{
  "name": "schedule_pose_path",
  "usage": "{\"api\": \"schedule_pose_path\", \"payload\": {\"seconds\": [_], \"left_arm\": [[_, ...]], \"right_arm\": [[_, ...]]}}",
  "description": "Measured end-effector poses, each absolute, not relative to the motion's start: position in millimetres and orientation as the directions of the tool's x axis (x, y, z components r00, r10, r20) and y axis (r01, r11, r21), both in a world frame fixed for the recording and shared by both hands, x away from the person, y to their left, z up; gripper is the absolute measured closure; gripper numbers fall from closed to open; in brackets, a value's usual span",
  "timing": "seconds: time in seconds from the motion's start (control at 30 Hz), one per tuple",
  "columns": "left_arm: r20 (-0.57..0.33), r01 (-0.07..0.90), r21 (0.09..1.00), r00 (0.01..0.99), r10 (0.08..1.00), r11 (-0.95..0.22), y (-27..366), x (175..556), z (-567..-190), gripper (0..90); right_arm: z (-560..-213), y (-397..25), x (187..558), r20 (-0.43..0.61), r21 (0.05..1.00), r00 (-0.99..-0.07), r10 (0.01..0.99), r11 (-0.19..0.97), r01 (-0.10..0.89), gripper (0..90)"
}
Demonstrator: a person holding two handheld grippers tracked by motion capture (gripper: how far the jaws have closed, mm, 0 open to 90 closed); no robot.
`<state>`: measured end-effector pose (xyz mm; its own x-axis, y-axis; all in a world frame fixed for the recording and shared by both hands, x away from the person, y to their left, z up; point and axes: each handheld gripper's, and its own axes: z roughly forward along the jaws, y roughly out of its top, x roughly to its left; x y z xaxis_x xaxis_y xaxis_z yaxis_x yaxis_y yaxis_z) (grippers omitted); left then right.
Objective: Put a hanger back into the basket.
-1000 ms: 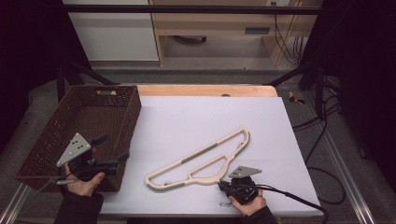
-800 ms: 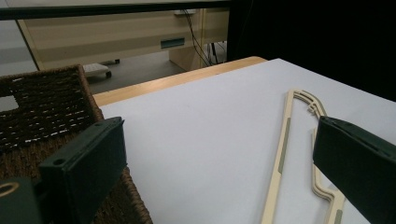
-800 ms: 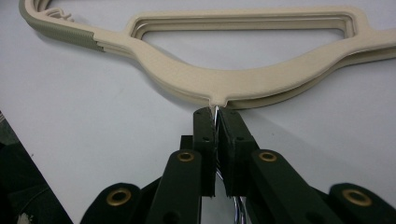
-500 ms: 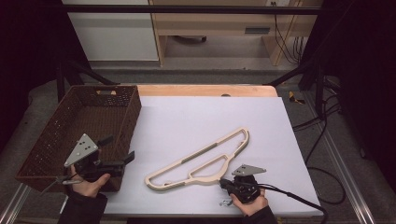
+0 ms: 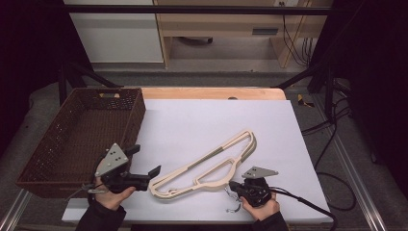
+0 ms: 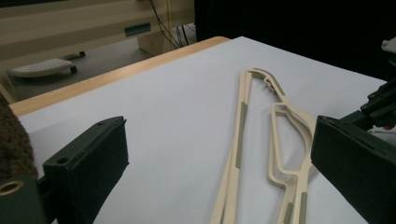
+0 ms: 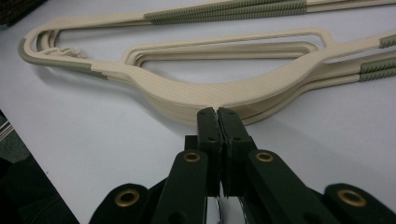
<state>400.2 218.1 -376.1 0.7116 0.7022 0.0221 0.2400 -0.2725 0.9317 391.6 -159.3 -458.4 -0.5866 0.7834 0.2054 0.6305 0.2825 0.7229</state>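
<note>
A stack of cream plastic clothes hangers (image 5: 204, 166) with grey-green grip strips lies flat on the white surface (image 5: 202, 120), running diagonally from the lower centre of the high view up toward the centre right. At the lower right of that view, a hand holds the right gripper (image 5: 233, 186), its fingers pointing left at the hangers' thick curved middle section. In the right gripper view, the right gripper (image 7: 217, 111) has its fingers pressed together with no gap between them, their tips right at the edge of the hangers' (image 7: 219, 93) curved bar at the centre of the frame; nothing shows between the fingers, and whether the tips actually touch the plastic cannot be told.

At the lower left of the high view, the other hand holds the left gripper (image 5: 144, 162), its fingers spread wide and pointing right, just beside the hangers' lower-left end. In the left gripper view, the left gripper's (image 6: 224, 154) two black fingers stand far apart at the lower left and lower right of the frame, and the hangers (image 6: 275, 140) lie on the surface between them, nearer the right-hand finger, untouched by either.

A dark brown wicker basket (image 5: 57, 144) sits at the left of the high view, its corner just behind the left gripper.
</note>
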Motion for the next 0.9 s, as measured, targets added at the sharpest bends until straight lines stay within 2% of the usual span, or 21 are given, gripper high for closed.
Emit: {"api": "schedule_pose_path", "payload": {"seconds": [0.5,0.7,0.9], "left_arm": [[0.046,0.282,0.824,0.832,0.553,-0.492,123,407,-409,6.3],[0.053,0.281,0.766,0.869,0.492,-0.578,82,414,-428,13.2],[0.091,0.255,0.704,0.893,0.440,-0.663,54,424,-441,28.6]], "right_arm": [[-452,-164,394,0.179,0.730,-0.606,0.775,0.308,0.610,89.2],[-450,-166,395,0.172,0.736,-0.616,0.769,0.315,0.599,89.2],[-448,-166,396,0.167,0.742,-0.621,0.766,0.317,0.591,89.2]]}}
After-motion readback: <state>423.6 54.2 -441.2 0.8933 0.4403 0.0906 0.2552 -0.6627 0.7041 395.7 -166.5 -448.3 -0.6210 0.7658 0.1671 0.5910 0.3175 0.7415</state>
